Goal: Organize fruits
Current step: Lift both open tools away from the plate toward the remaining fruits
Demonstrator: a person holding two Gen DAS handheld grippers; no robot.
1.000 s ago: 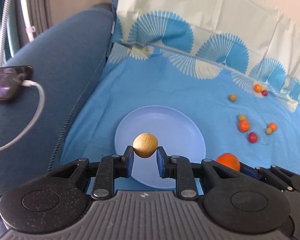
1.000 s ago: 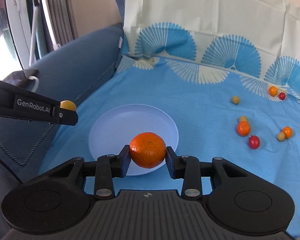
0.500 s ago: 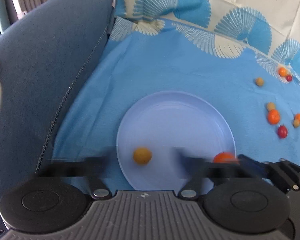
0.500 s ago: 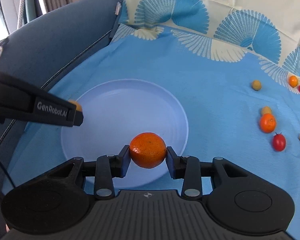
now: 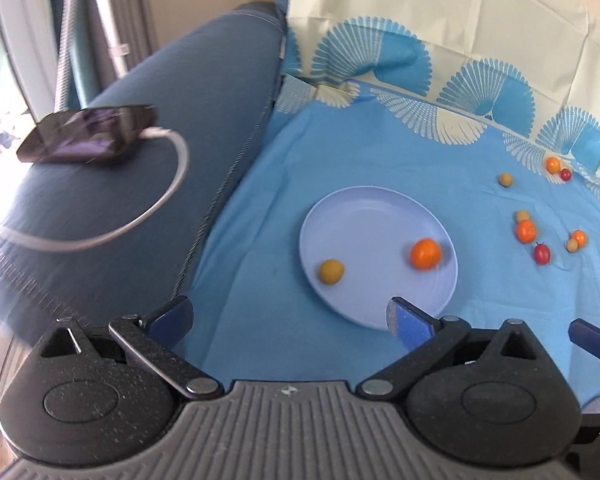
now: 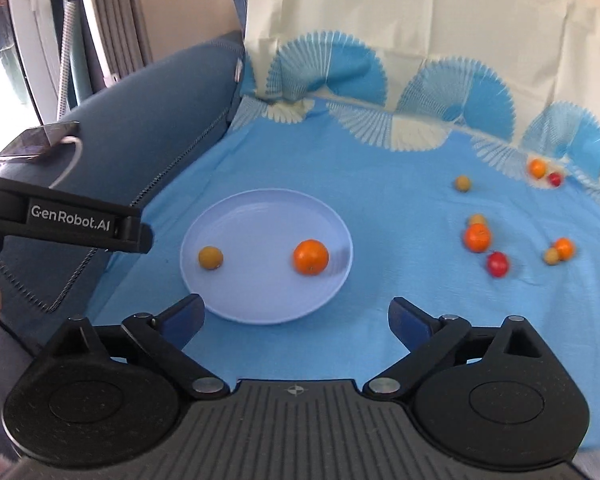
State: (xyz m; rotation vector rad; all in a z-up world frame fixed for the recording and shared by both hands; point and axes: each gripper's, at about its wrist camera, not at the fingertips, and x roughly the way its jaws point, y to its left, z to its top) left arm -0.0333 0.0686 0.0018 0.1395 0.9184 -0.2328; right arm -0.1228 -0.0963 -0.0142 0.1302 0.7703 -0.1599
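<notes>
Fingers of left gripper [image 5: 290, 318] and right gripper [image 6: 296, 316] spread, empty; orange [image 6: 310, 257] on plate [image 6: 240, 308], remaining fruit [image 6: 477, 237] far right: light, round, roll-prone, pinch across middle.

Blue cloth [image 6: 380, 200] bears a plate [image 6: 260, 308] and scattered fruits [image 6: 477, 237].

plate [image 6: 260, 308]: mandarin [image 6: 310, 257] right, small fruit [image 6: 210, 257] left

Ahead of the right claw [image 6: 296, 318] lies bare cloth [image 6: 380, 280], then the plate [image 6: 260, 304] holding an orange [image 6: 310, 257]. The left claw [image 6: 140, 236] juts in on its left; loose fruits [image 6: 477, 237] dot its far right.
</notes>
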